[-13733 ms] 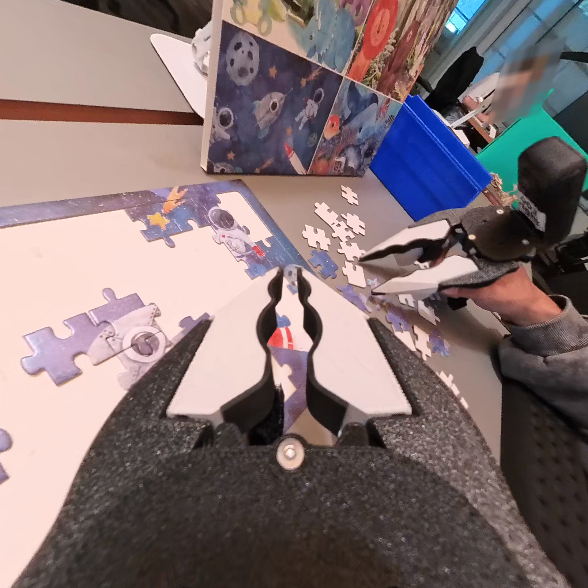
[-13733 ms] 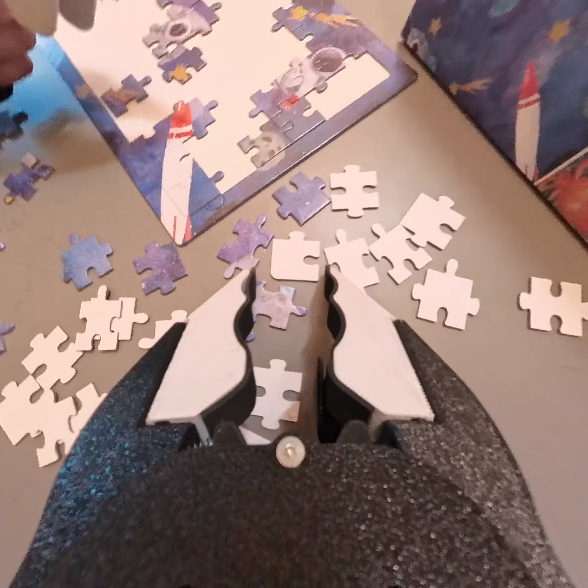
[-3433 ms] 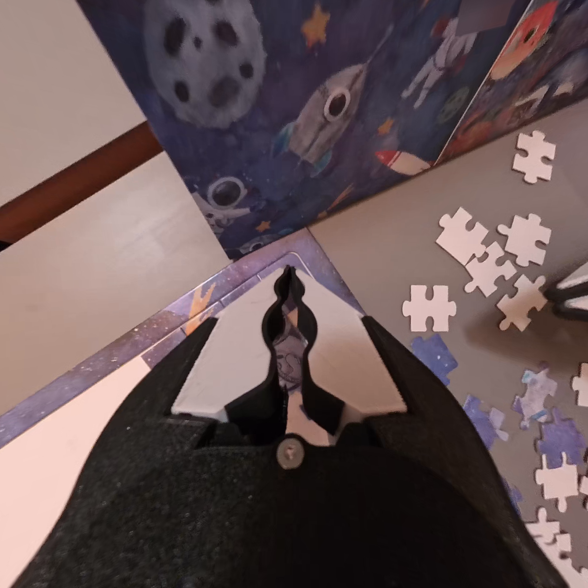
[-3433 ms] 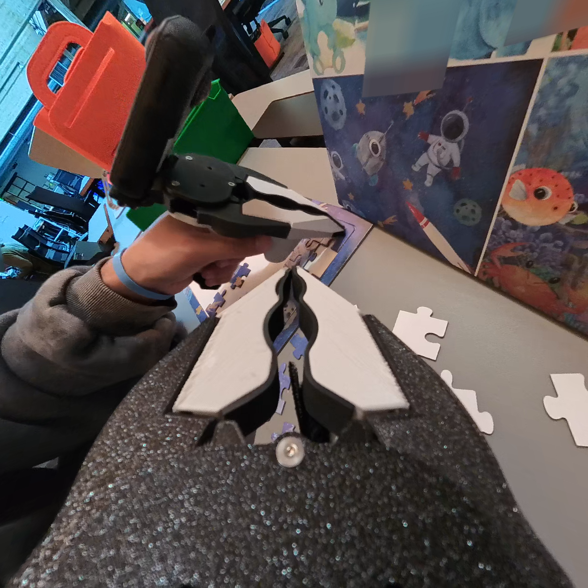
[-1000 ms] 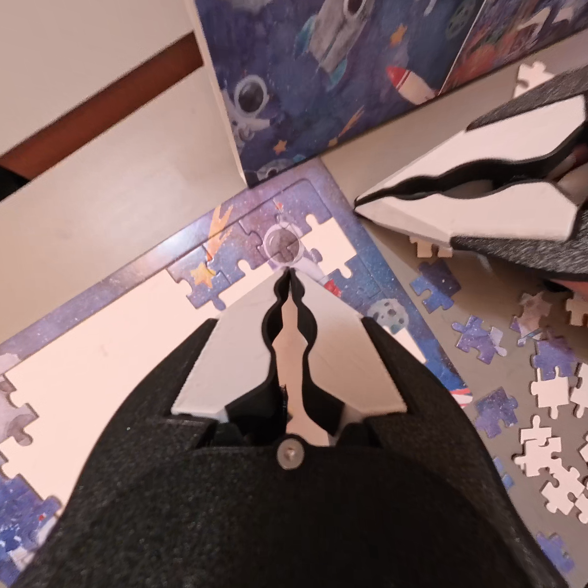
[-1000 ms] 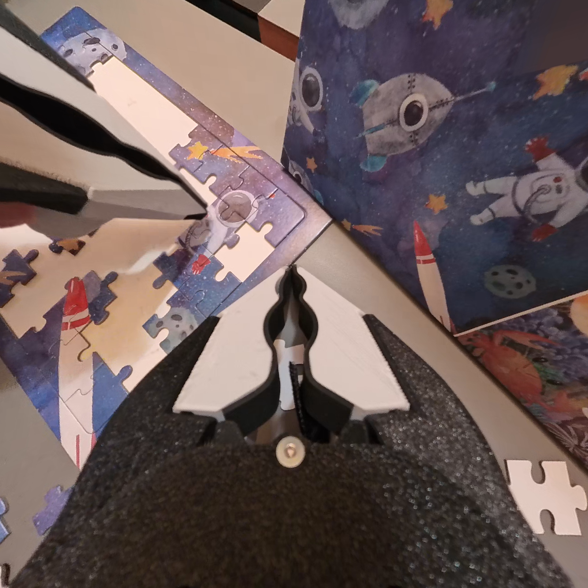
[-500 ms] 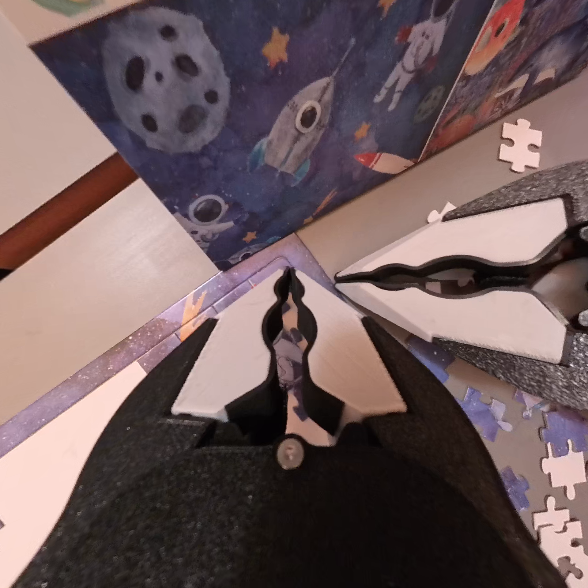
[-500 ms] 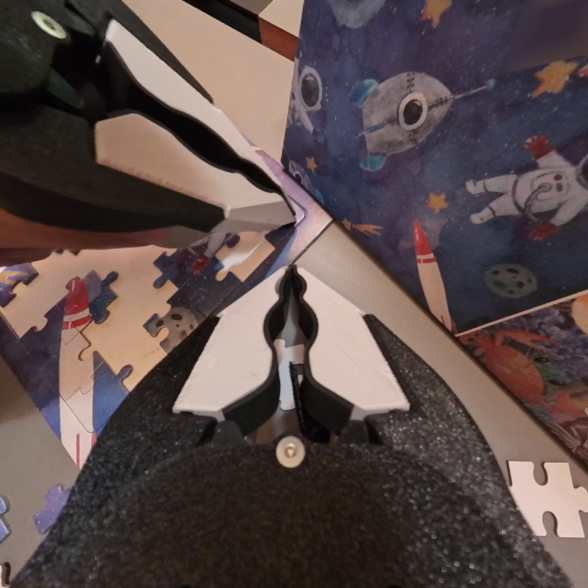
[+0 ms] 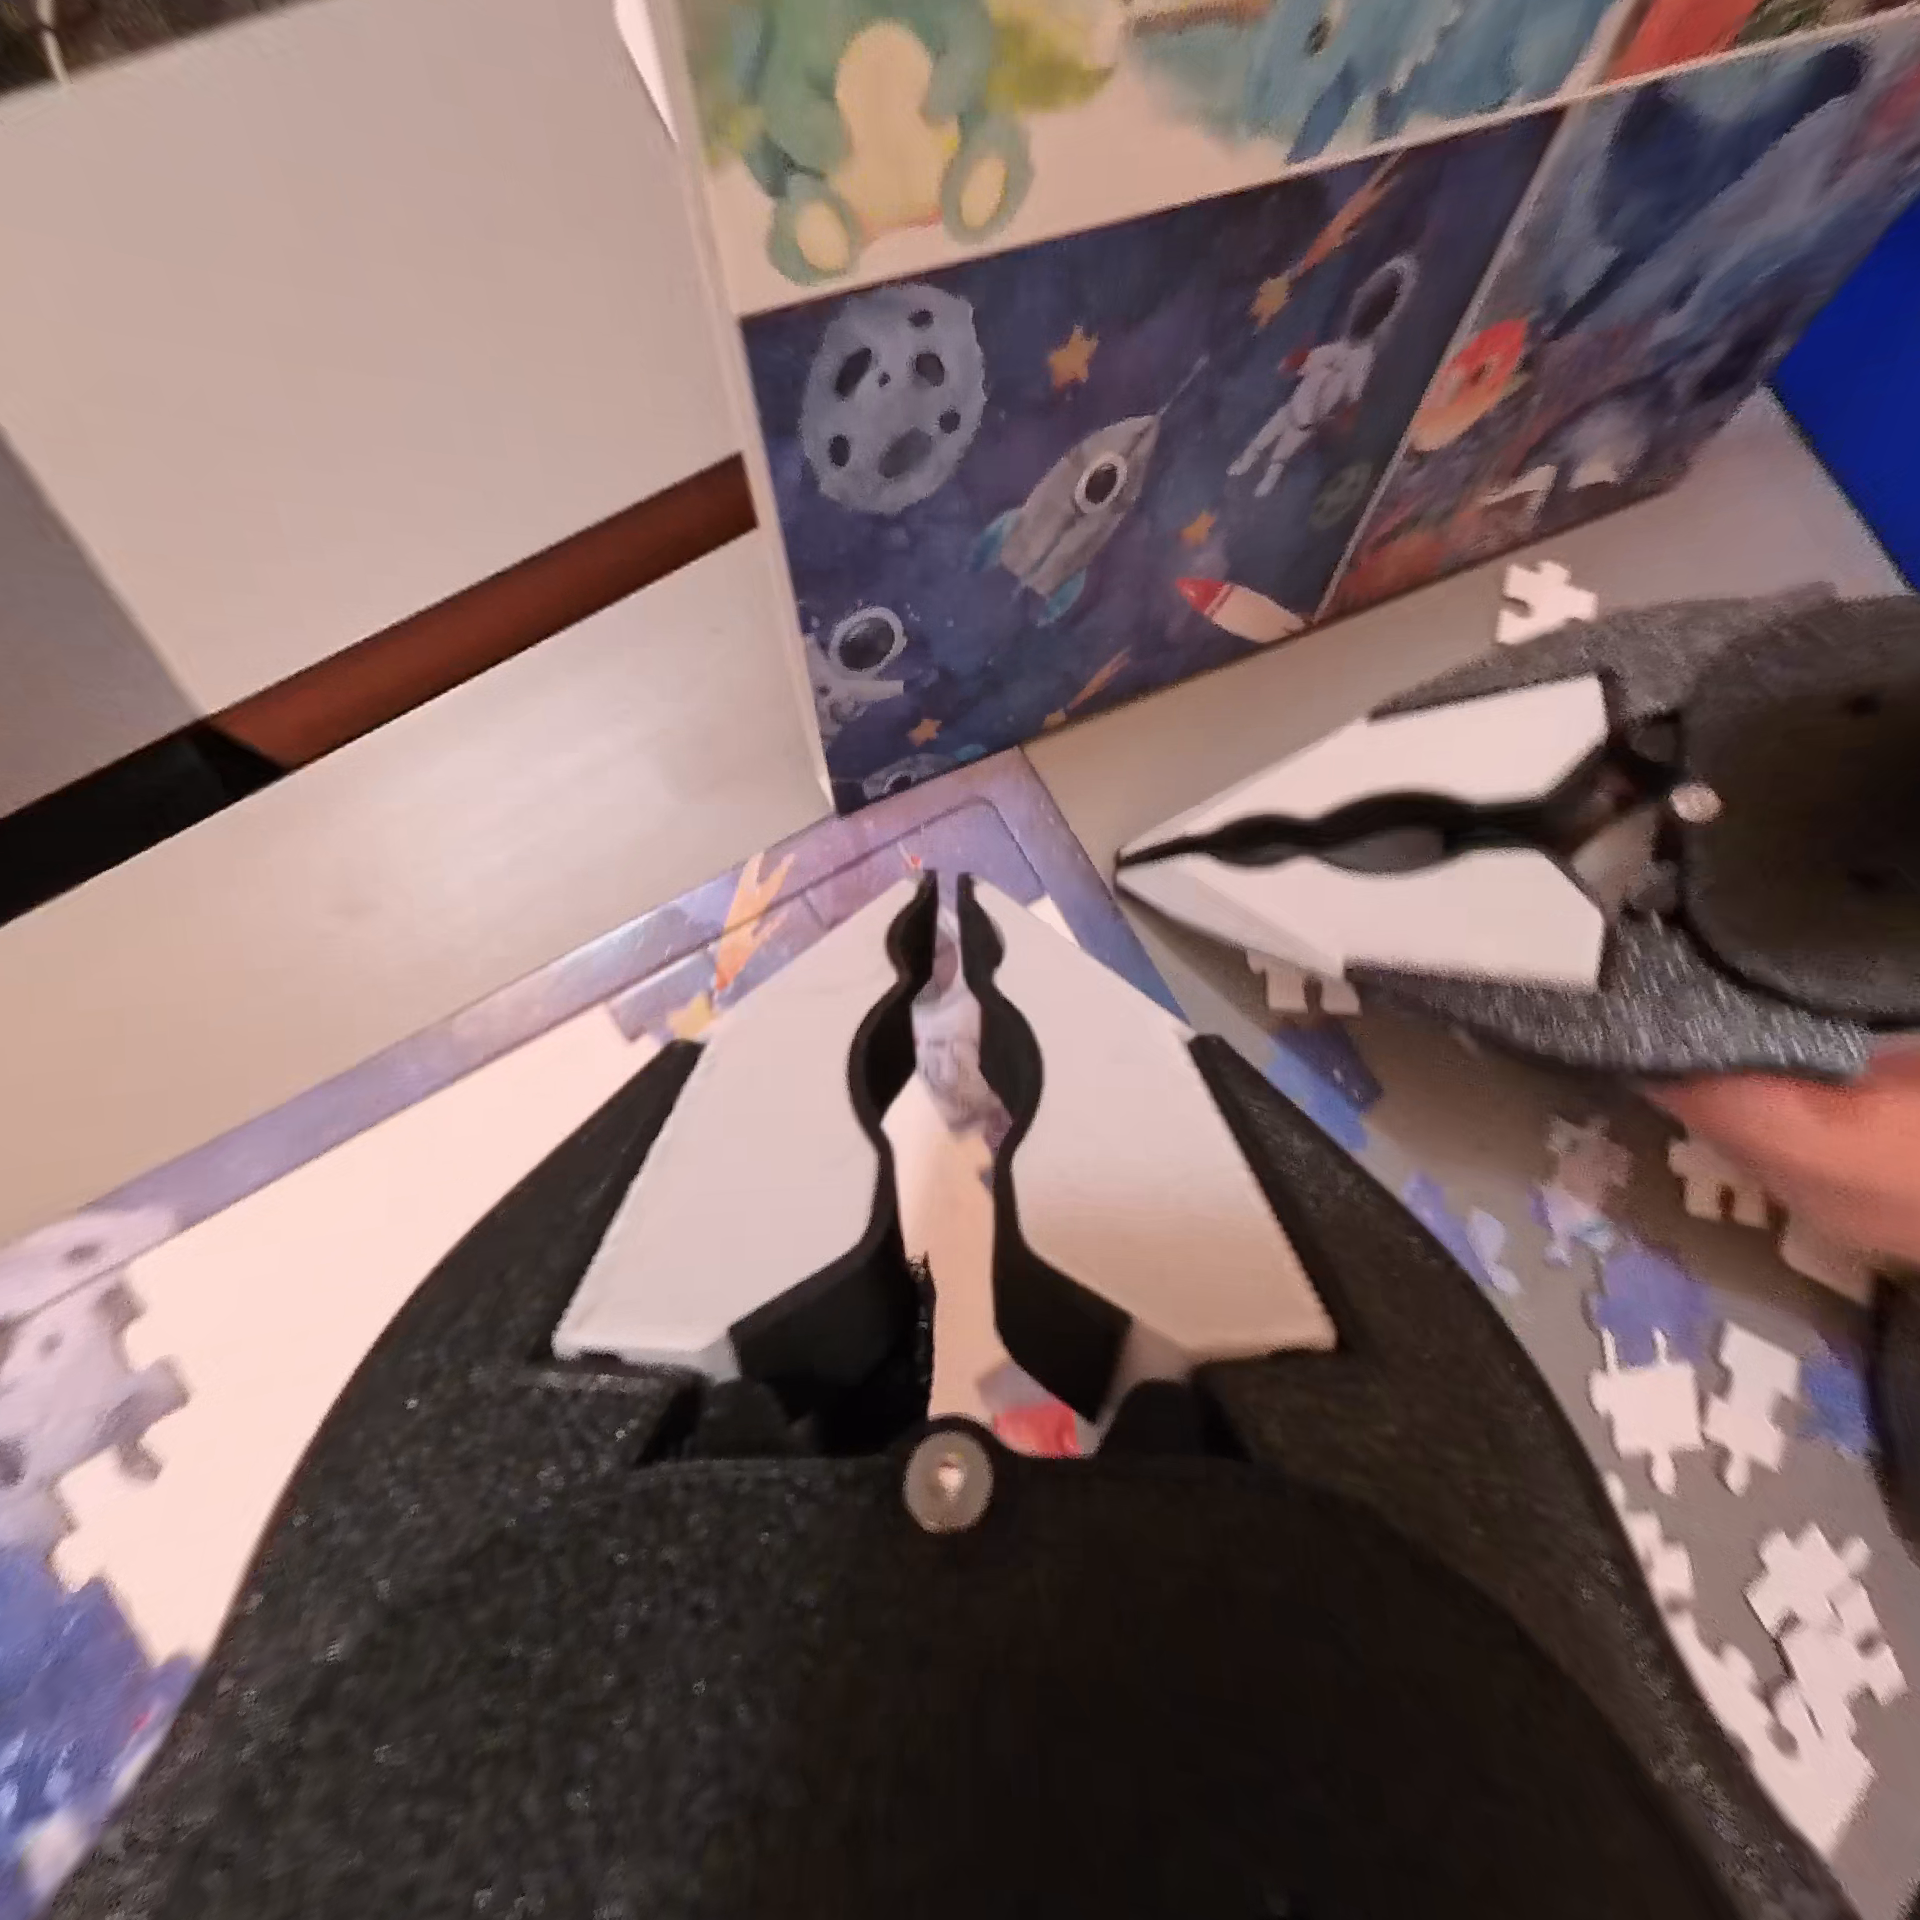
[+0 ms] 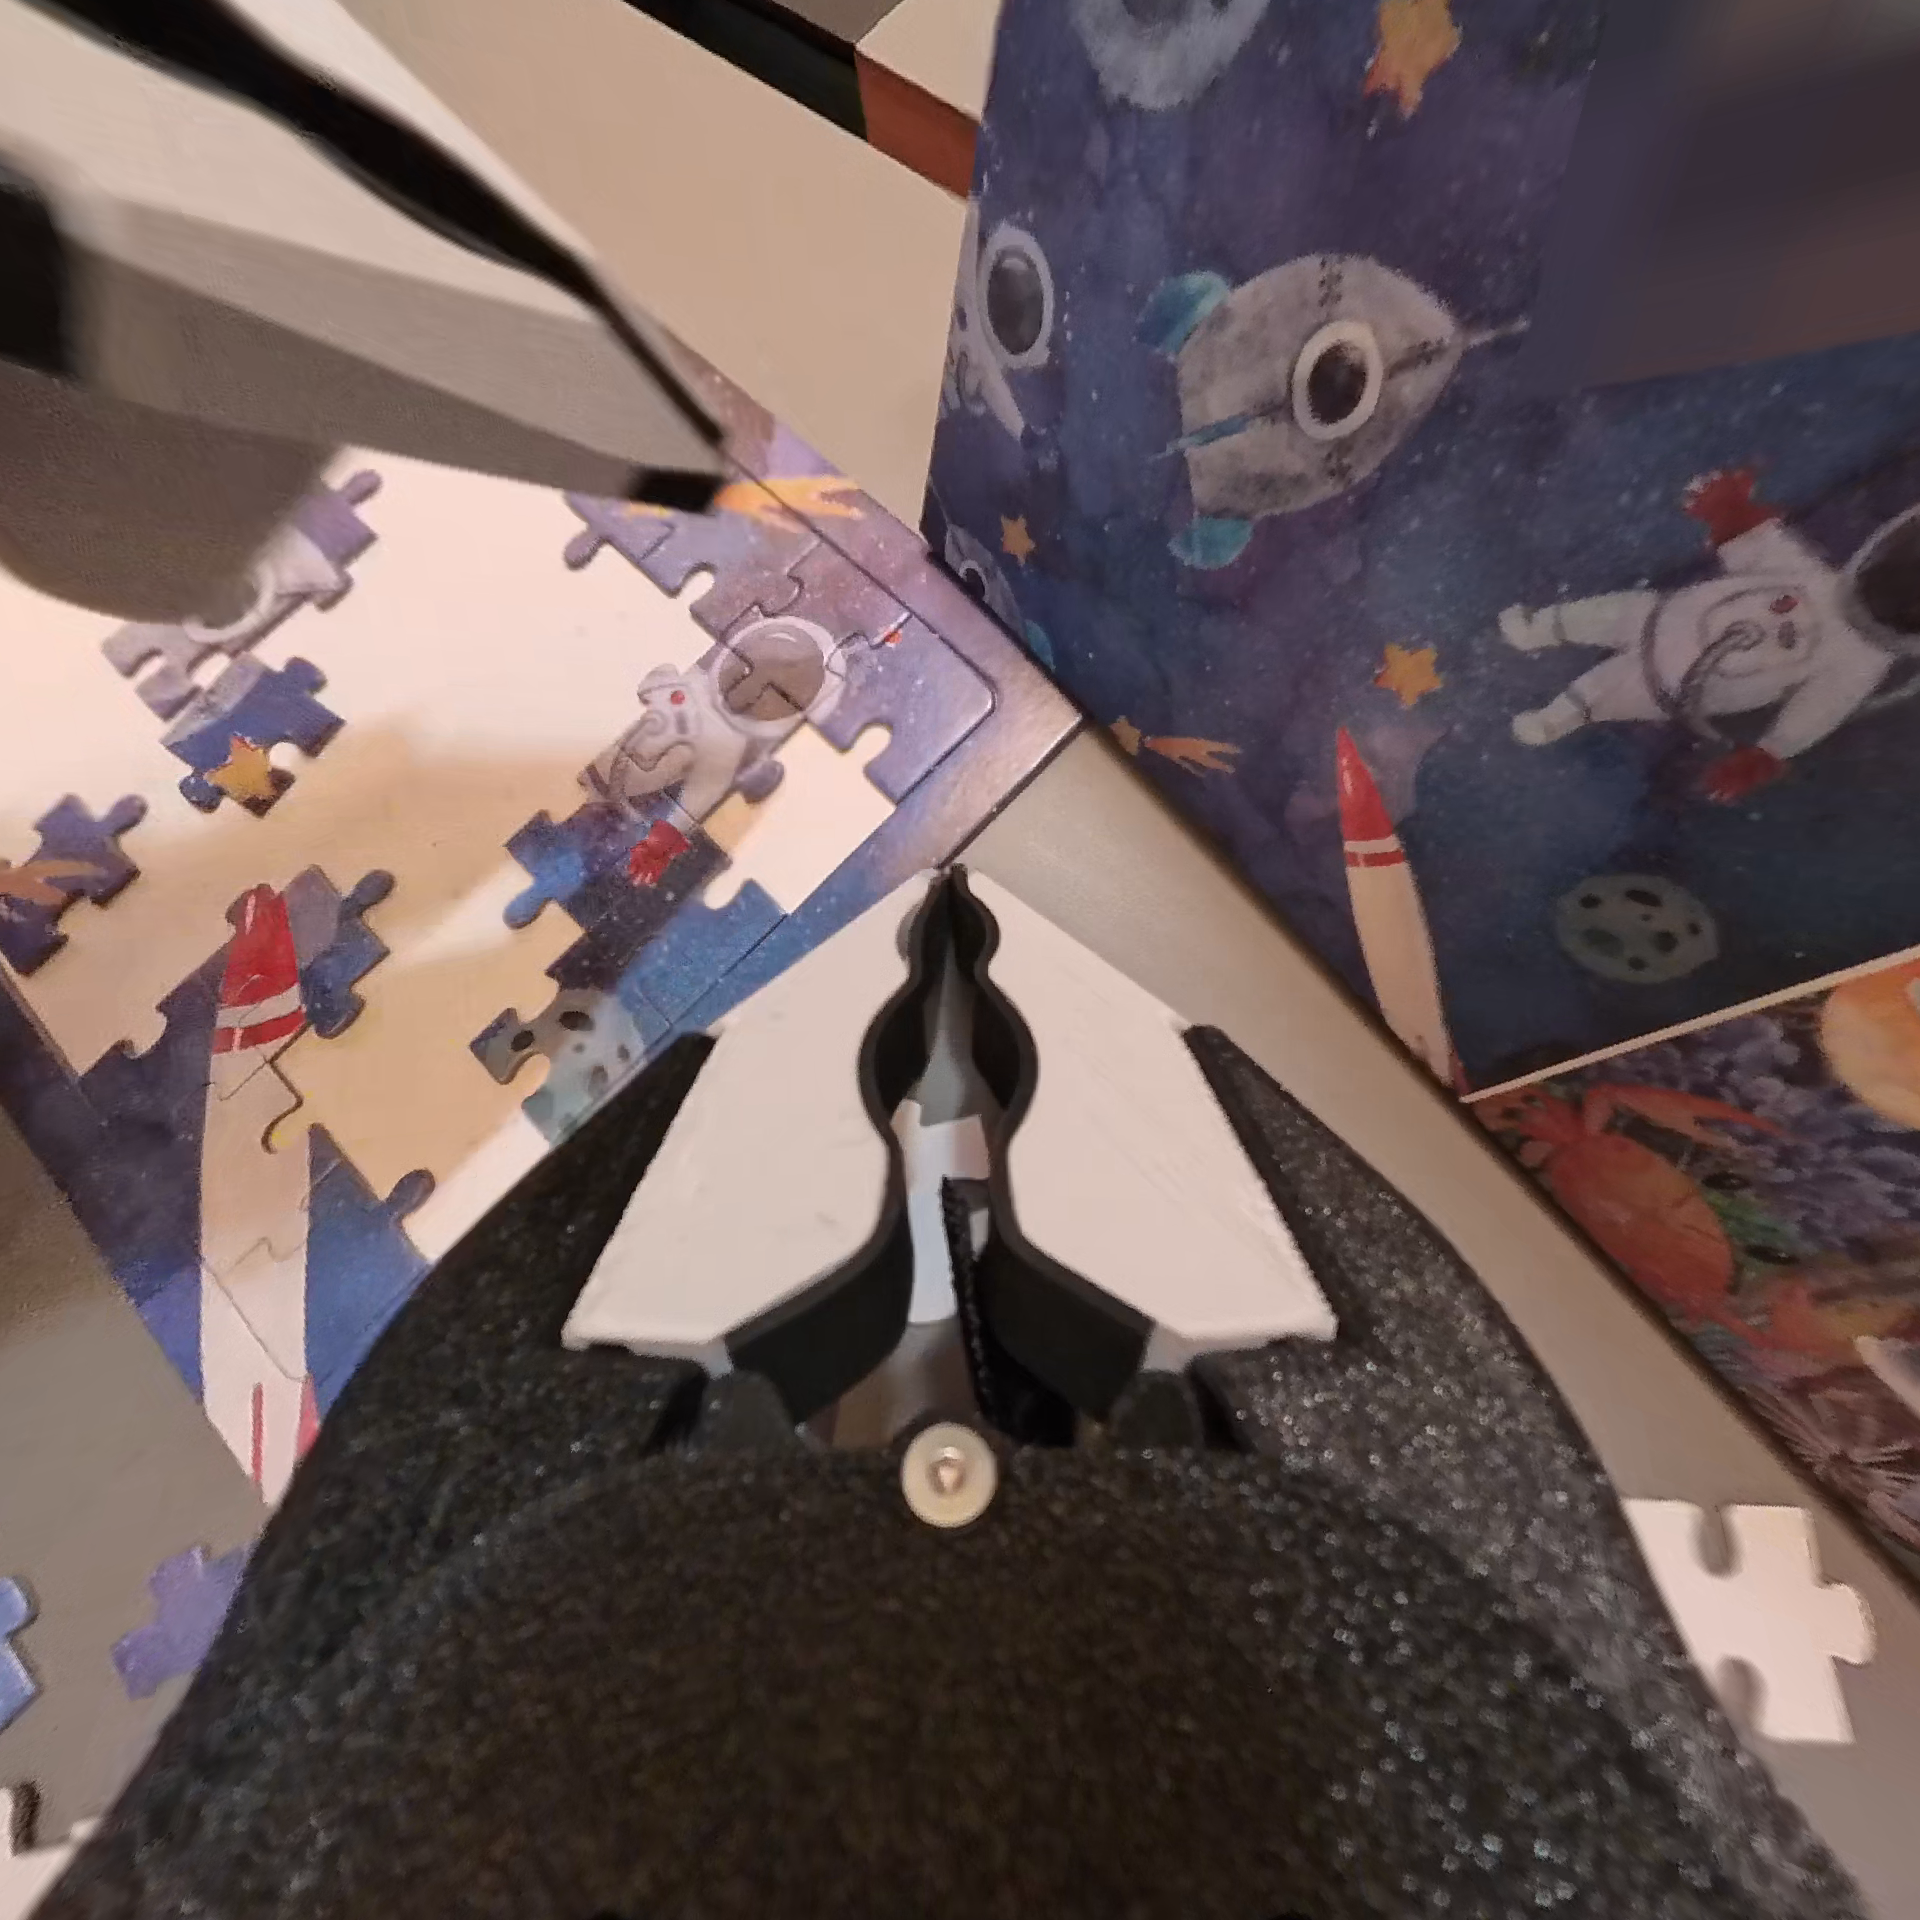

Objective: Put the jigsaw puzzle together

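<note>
Blue puzzle tray (image 10: pixel 1023 750) corner points toward box (image 10: pixel 1455 520).

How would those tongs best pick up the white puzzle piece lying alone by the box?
The white piece lies flat, blank side up, on the bare table, apart from the box. Probably best to come straight down from above and pinch across its narrow middle, between two opposite edges. It is thin, so one fingertip may need to slide under an edge first.
</note>
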### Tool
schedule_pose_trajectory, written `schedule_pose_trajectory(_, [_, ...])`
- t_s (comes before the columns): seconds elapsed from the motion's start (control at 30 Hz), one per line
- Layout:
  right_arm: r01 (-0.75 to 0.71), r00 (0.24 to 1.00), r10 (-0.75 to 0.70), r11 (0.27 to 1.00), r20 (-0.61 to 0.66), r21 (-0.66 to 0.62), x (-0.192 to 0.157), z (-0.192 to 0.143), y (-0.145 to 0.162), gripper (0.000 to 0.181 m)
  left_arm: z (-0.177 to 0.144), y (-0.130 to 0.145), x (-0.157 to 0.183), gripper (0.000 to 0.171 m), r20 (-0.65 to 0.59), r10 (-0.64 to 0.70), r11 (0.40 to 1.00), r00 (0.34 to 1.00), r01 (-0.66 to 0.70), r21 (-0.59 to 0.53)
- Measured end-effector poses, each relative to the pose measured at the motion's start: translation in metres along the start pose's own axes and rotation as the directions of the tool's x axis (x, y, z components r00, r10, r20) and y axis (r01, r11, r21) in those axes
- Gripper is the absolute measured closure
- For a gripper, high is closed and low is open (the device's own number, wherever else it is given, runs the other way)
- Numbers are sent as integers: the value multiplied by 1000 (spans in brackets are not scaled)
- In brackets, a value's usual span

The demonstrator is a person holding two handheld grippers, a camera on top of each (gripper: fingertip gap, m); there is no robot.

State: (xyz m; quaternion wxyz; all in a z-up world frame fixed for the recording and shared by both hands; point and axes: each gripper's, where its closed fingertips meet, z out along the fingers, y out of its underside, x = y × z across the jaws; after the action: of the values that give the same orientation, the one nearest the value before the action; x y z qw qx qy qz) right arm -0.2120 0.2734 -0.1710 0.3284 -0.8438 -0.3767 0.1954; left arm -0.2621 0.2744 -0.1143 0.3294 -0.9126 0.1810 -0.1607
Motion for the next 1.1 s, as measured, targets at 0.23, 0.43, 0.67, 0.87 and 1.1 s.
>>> schedule_pose_trajectory(0.23, [134,990,-143,958,15,254,11,-109,-50,181,-103,56,18,162,-64,-36,993,997,43,110])
schedule_pose_trajectory(0.43, [85,993,-60,961,-104,263,32,-195,-2,165,-155,139,23,156,-39,-22,994,999,27,109])
schedule_pose_trajectory(0.67, [-56,998,55,998,-12,-30,-4,-212,141,145,-178,174,20,152,84,18,971,996,-37,238])
schedule_pose_trajectory(0.87, [70,997,-72,980,-5,-189,-43,-196,178,148,-163,164,44,152,-20,-10,960,1000,15,280])
schedule_pose_trajectory(1.1, [80,995,-99,919,-29,-387,-49,-170,177,149,-153,175,55,152,13,153,965,988,-152,214])
